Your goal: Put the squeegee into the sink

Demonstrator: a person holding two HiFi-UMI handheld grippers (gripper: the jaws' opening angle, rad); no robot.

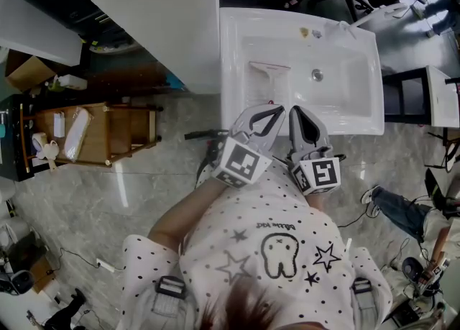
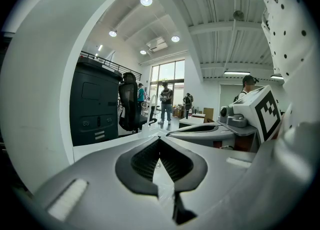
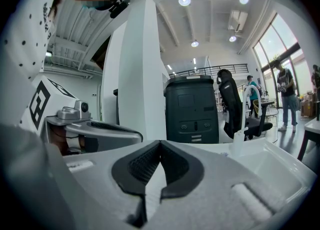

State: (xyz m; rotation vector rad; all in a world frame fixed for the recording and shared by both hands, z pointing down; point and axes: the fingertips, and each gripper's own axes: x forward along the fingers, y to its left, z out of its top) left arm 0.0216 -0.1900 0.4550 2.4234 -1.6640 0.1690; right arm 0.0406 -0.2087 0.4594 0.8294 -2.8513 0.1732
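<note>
The squeegee (image 1: 268, 79) is pale, with a wide blade at the far end and a thin handle pointing back at me. It lies on the ribbed left part of the white sink (image 1: 359, 116). Both grippers hover side by side at the sink's near edge, just short of the handle. My left gripper (image 1: 274, 111) is shut with nothing in it, and its ribbed pads meet in its own view (image 2: 160, 140). My right gripper (image 1: 295, 112) is also shut and empty (image 3: 160, 145). The squeegee appears in neither gripper view.
The drain (image 1: 317, 75) sits mid-basin and the faucet (image 1: 359, 19) is at the far right corner. A white counter (image 1: 151, 19) adjoins the sink's left side. A wooden cart (image 1: 93, 131) stands at the left. A person's leg (image 1: 395, 206) is at the right.
</note>
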